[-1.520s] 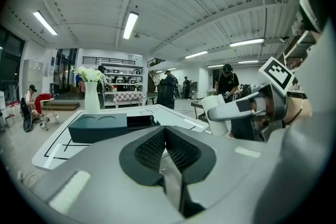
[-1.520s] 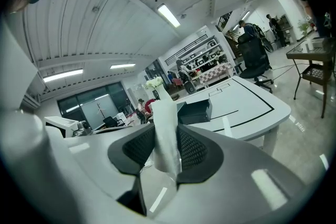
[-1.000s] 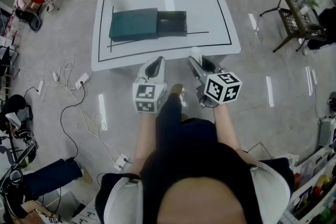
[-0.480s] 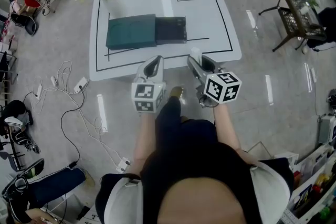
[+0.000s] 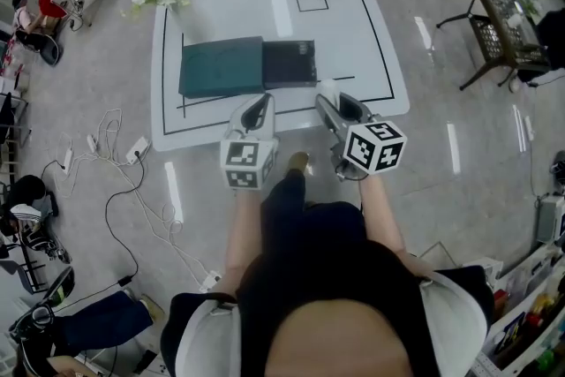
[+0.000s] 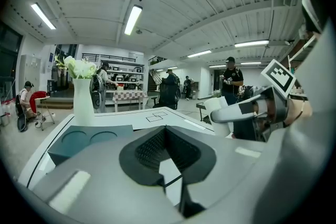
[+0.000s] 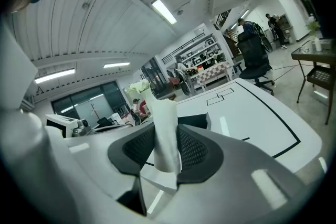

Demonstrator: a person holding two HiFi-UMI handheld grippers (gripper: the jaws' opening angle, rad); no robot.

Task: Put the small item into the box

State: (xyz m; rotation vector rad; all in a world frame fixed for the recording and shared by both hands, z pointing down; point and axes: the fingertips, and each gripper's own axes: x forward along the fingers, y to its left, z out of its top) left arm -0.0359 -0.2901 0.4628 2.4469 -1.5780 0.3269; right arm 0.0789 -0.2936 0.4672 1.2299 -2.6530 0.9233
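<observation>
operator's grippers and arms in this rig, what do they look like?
Both the left gripper and right gripper have light grey bodies with black textured pads. Each carries a white cube with black square markers. No cables show. White short sleeves, dark top.

Person [image 5: 327, 305]: black top [image 5: 300, 278] over the torso, white sleeves [image 5: 199, 338] at both shoulders, forearms bare. Dark navy trousers [image 5: 287, 194]; tan shoe [image 5: 298, 161] tip shows past the leg.

Left gripper [image 5: 261, 101]: pale grey shell that tapers toward the far end. Left cube [image 5: 250, 163] at its near end has white faces with black square markers.

Right gripper [image 5: 339, 106]: same build, right cube [image 5: 374, 146] marked alike.

Gripper views: smooth grey housings, black ribbed pads [image 6: 149, 148] in a dark V-shaped recess, pale rectangular strips [image 6: 71, 191] on the shell to either side.
</observation>
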